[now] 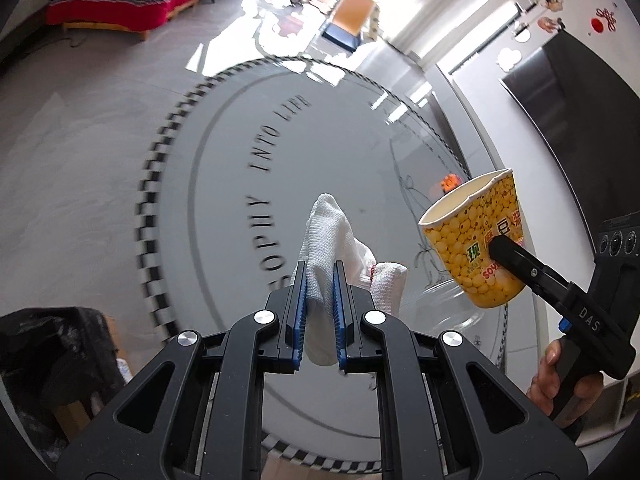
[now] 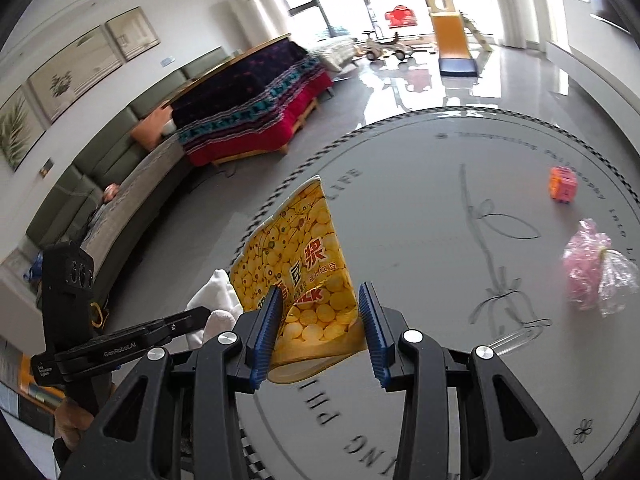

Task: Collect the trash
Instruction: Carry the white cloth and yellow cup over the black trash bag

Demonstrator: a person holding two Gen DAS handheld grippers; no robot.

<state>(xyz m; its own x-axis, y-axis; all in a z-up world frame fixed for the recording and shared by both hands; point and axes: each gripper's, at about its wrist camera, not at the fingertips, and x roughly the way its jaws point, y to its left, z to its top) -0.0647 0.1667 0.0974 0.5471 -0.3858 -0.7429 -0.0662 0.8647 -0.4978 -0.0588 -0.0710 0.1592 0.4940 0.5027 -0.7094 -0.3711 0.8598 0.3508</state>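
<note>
With the left gripper (image 1: pixel 320 312) clamping the white glove (image 1: pixel 328 236) and the right gripper (image 2: pixel 320 330) squeezing the yellow cup (image 2: pixel 304 264) above the worktop (image 2: pixel 420 208), keep both grips firm, since the dented cup could slip.

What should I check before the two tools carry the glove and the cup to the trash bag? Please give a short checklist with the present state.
1. Left tool shut on the white glove: ok, the blue pads press it from both sides.
2. Right tool grips the yellow paper cup: ok, the cup wall is squeezed flat between the pads.
3. Cup is empty: cannot tell, only part of the inside shows.
4. Black trash bag is within reach: ok, it shows at the lower left of the left wrist view; its opening is not visible.
5. Trash left on the round table: not ok, the pink plastic wrap and the small orange box remain.
</note>
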